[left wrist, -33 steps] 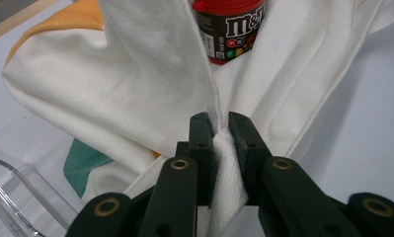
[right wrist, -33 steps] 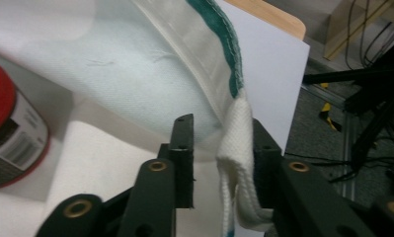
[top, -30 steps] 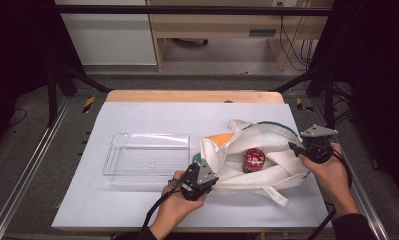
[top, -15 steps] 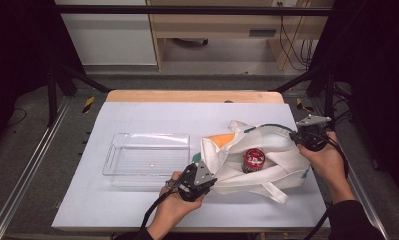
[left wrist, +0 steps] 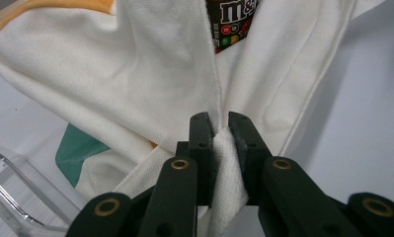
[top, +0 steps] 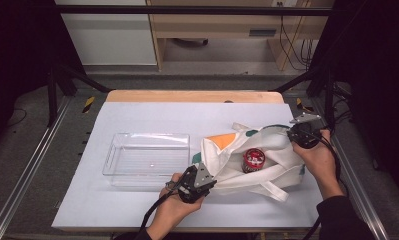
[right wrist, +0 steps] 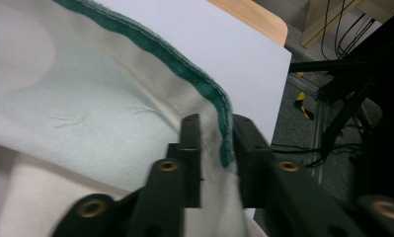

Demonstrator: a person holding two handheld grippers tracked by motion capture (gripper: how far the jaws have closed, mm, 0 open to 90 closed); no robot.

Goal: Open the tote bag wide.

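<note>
Left gripper (left wrist: 220,129) clamps the tote bag (top: 247,162) hem, right gripper (right wrist: 216,129), jaws just reopening slightly, straddles its green rim; M&M's can (top: 253,159) inside between them.

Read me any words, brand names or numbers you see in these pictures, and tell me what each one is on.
"m&m": white letters, cut off at the top of the left gripper view, on the dark packet inside the white cloth bag.
The small print under those letters is too small to read.
In the high view the packet's red end bears a mark too blurred to read.
</note>
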